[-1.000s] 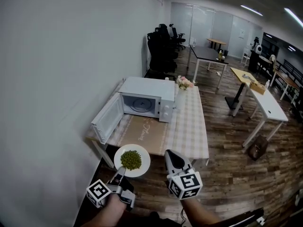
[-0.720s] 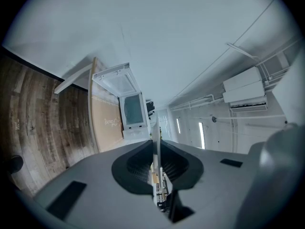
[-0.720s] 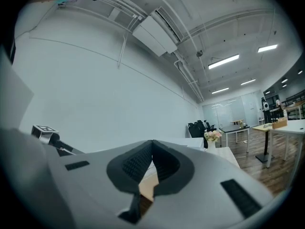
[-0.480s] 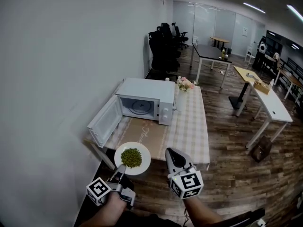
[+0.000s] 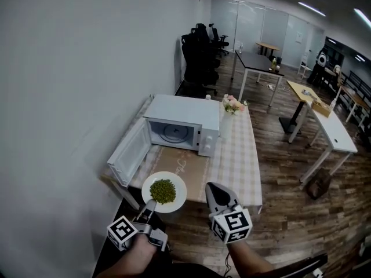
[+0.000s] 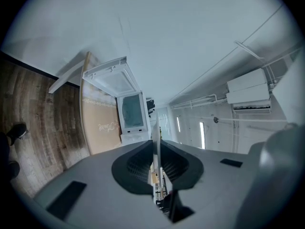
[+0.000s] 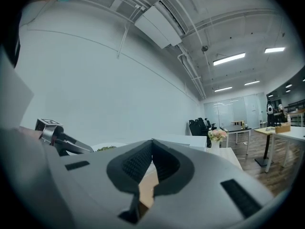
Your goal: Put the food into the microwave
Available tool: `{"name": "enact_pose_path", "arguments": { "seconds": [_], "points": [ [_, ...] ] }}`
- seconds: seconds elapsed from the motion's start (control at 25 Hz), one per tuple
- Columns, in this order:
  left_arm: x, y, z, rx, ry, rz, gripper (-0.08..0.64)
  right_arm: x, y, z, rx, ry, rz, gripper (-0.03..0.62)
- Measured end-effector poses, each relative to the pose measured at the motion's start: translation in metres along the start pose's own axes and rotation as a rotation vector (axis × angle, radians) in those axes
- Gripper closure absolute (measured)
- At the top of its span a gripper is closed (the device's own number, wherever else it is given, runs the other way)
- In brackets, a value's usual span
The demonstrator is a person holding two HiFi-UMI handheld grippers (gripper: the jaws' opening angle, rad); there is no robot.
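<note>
Here, the green food (image 5: 163,190) lies heaped in the middle of a white plate (image 5: 181,190). The left gripper (image 5: 151,204) pinches the plate's near rim. Its own view shows the plate's thin edge standing between the two pads, which are drawn narrow onto it. The plate reaches out level ahead of the jaws, with the food just beyond their tips.

To the right, apart from the plate, the right gripper (image 5: 213,187) has its jaws tip to tip with nothing between them.

Ahead of both grippers stands a table (image 5: 237,167) with a checked cloth and a tan mat (image 5: 174,165). In the head view the plate overlaps the table's near edge. Farther ahead on the table sits the white microwave (image 5: 179,112), its door (image 5: 130,152) swung open to the left. A small bunch of flowers (image 5: 232,103) stands just beside it on the right.
</note>
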State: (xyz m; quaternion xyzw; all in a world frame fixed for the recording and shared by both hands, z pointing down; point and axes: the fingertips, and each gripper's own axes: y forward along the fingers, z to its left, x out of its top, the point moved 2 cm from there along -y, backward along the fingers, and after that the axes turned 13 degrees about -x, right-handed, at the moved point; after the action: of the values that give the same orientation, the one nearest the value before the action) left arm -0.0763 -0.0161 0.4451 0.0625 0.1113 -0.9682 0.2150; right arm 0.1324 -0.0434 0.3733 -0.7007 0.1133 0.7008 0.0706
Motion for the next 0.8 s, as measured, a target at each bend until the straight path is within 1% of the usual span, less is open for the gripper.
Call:
{"name": "enact_pose_path", "arguments": {
  "seconds": [0.32,0.8],
  "points": [
    [0.034,0.038,0.013,-0.023,-0.022,0.046,0.522,0.005,0.05,0.01,-0.032,-0.005,0.005,0.589],
    [0.077,0.083,0.04,-0.023,-0.058,0.109,0.522,0.0,0.108,0.022,-0.109,-0.004,0.037,0.589]
  ]
}}
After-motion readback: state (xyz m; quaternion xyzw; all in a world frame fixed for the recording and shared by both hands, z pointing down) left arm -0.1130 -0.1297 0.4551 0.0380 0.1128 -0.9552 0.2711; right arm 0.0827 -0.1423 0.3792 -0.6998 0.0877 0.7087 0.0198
